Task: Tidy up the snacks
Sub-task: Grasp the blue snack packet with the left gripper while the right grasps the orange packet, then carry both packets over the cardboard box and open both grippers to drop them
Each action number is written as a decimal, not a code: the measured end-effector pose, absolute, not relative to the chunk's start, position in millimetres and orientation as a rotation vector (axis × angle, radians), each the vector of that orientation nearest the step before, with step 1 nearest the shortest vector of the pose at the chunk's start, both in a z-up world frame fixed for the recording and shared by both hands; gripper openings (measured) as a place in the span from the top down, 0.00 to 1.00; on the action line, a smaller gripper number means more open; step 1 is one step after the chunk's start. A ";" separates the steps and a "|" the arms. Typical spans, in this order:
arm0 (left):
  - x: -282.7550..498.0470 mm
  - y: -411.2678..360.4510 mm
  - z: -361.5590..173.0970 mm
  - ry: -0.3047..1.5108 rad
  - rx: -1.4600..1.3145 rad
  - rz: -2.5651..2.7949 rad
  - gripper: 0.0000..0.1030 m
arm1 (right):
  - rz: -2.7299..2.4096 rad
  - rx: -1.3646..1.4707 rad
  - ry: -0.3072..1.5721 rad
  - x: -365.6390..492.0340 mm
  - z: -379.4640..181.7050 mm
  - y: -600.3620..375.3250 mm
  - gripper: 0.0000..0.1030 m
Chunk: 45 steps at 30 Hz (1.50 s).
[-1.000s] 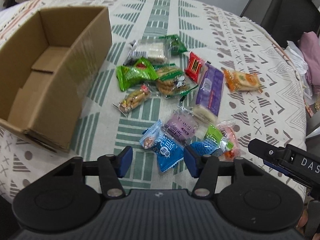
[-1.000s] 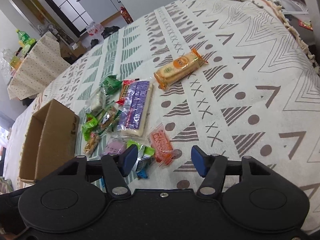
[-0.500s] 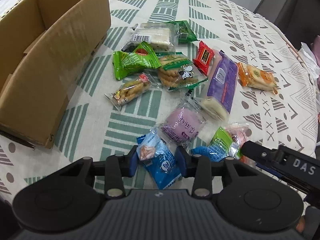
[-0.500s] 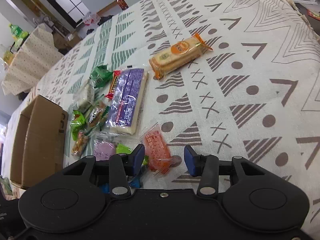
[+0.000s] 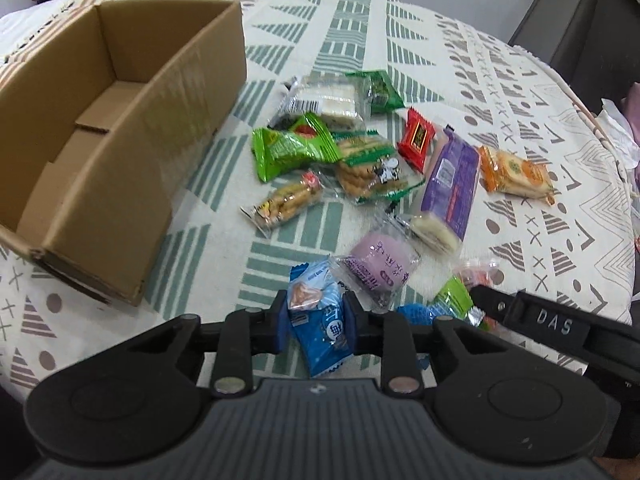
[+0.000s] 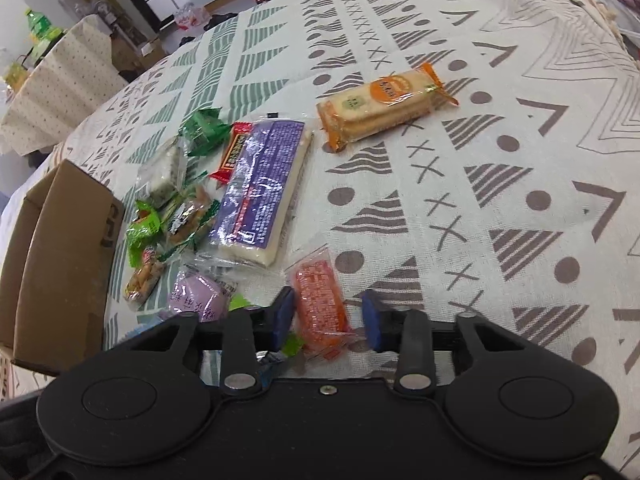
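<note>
The left gripper (image 5: 314, 317) has its blue pads pressed against both sides of a blue snack packet (image 5: 320, 320), clamped on it low over the patterned tablecloth (image 5: 360, 24). Just beyond that packet lies a round purple snack (image 5: 378, 268), and a long purple wafer pack (image 5: 450, 184) sits further out, beside an orange cracker pack (image 5: 514, 170). An open cardboard box (image 5: 132, 152) stands to the left of the heap, apart from the snacks, with nothing visible inside it.

The right gripper (image 6: 329, 317) straddles a small orange-red packet (image 6: 320, 304) that lies flat on the cloth. Its left pad looks to be touching the wrapper while the right pad stands clear of it, so the jaws are apart, not gripping; the fisheye makes the left contact hard to confirm. A green wrapper (image 6: 292, 345) peeks out near the left finger
</note>
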State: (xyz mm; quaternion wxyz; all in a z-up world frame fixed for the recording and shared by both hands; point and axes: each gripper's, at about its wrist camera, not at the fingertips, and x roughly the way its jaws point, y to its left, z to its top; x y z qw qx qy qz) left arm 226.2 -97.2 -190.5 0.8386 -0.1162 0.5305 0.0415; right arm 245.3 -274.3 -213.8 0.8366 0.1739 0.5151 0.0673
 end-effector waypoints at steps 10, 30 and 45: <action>212.8 -95.0 -157.6 1.034 -0.234 0.091 0.74 | 0.149 0.469 0.993 232.2 -191.8 -288.3 0.78; 196.4 -57.8 -88.3 0.866 -0.256 0.145 0.74 | 0.368 0.534 0.777 217.6 -145.2 -262.9 0.78; 187.9 -4.5 -66.1 0.803 -0.280 0.250 0.74 | 0.454 0.540 0.733 217.5 -135.9 -218.9 0.78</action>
